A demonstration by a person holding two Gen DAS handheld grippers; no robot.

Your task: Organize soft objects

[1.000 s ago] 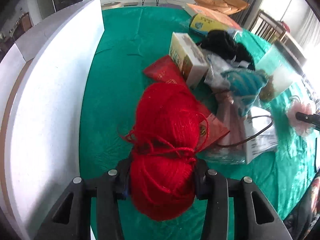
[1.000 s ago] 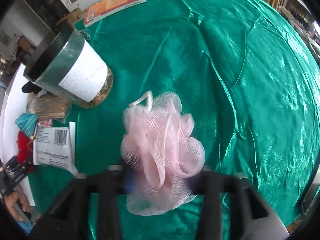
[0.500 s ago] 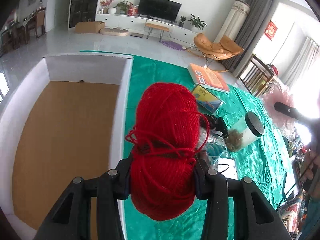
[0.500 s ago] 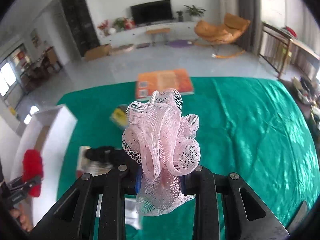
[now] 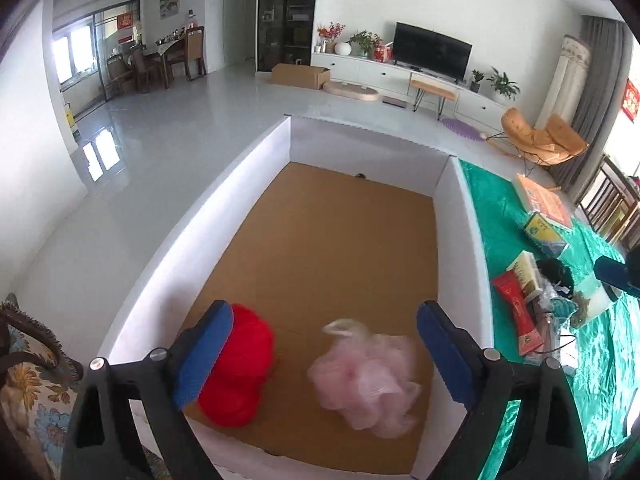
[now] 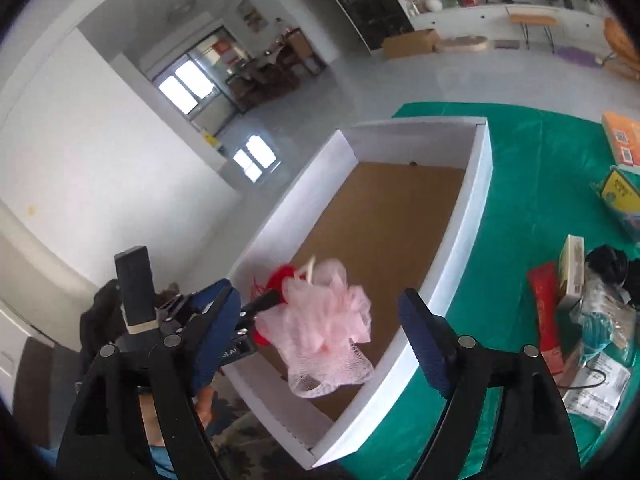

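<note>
With both pairs of jaws having just been opening, I am seeing my left gripper (image 5: pixel 324 346) standing wide with nothing pressed between its blue pads (image 5: pixel 204 354), and my right gripper (image 6: pixel 320 342) spread just as wide, its pads clear of everything too. Below the left fingers, the red yarn ball (image 5: pixel 236 364) is lying on the brown floor of the white box (image 5: pixel 464 240), toward its near left corner, blurred at the edges. Just to its right, apart from it, the pink mesh sponge (image 5: pixel 364 380) is showing blurred as well, so I cannot tell whether it is resting on the floor. From the right wrist view the sponge (image 6: pixel 320 324) is appearing between the open fingers without touching them, over the near end of the box (image 6: pixel 476 184), with the yarn (image 6: pixel 280 276) peeking out behind it. Further right, on the green cloth (image 6: pixel 532 184), a clutter of packets, a black bundle (image 6: pixel 608 262) and an orange book (image 6: pixel 624 138) is sitting well apart from the box.
</note>
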